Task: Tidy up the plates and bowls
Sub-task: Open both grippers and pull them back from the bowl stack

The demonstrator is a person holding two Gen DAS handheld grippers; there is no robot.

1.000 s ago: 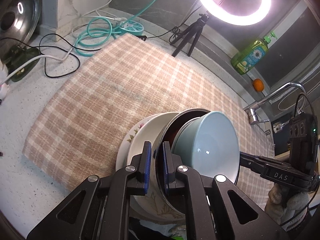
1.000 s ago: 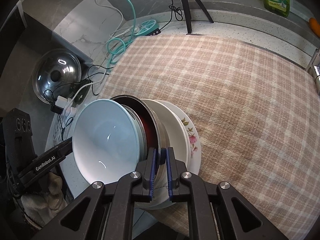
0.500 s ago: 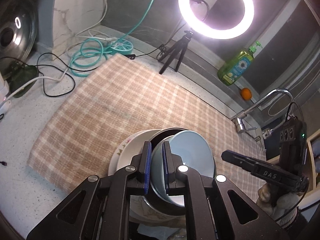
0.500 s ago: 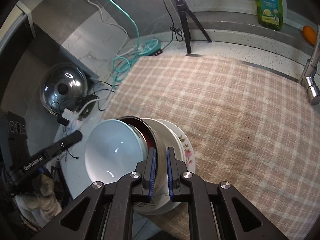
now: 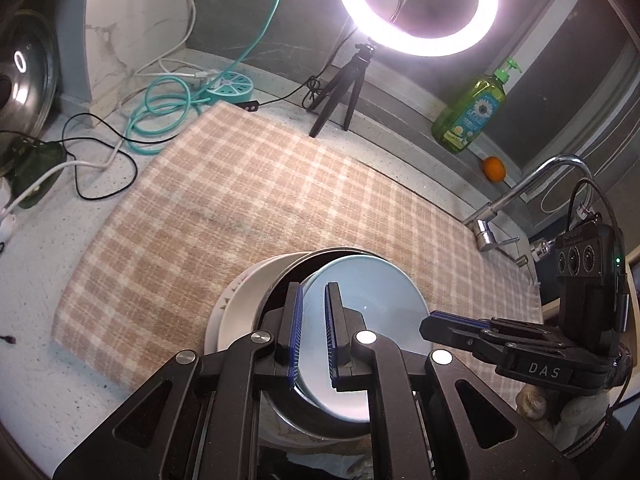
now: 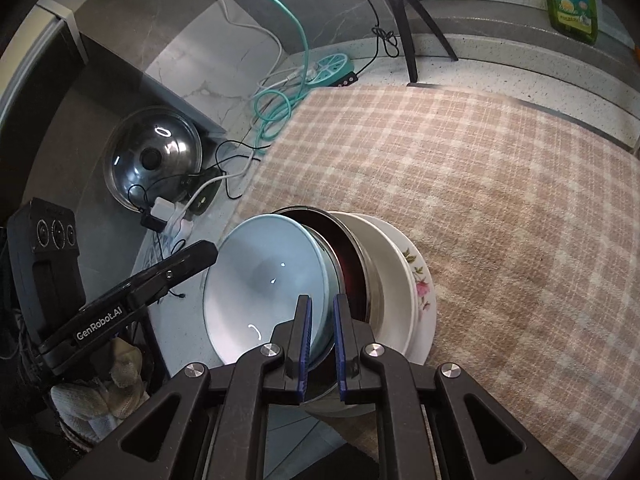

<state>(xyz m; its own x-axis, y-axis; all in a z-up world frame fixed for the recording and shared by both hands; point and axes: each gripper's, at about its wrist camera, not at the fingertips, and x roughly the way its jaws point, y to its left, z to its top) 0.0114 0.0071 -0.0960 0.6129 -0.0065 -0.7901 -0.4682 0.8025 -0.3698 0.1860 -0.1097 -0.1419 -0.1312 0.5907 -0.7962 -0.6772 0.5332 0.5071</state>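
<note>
A stack of dishes is held between the two grippers above the front edge of the checked cloth (image 5: 248, 200). A pale blue bowl (image 5: 372, 312) sits inside a dark metal bowl (image 6: 348, 256), which sits in a white bowl (image 6: 384, 264) on a flowered plate (image 6: 420, 284). My left gripper (image 5: 312, 336) is shut on the near rim of the blue bowl. My right gripper (image 6: 320, 340) is shut on the blue bowl's rim at the opposite side. The stack's underside is hidden.
A ring light on a tripod (image 5: 416, 4), a green soap bottle (image 5: 472, 112), an orange (image 5: 494, 169) and a tap (image 5: 520, 200) stand at the back. Cables and a teal power strip (image 5: 232, 88) lie at the back left. A steel pot lid (image 6: 154, 160) leans at the left.
Both grippers shifted from the outer bowl rims onto the blue bowl's rim. The stack tipped back toward level and both cameras pulled back a little.
</note>
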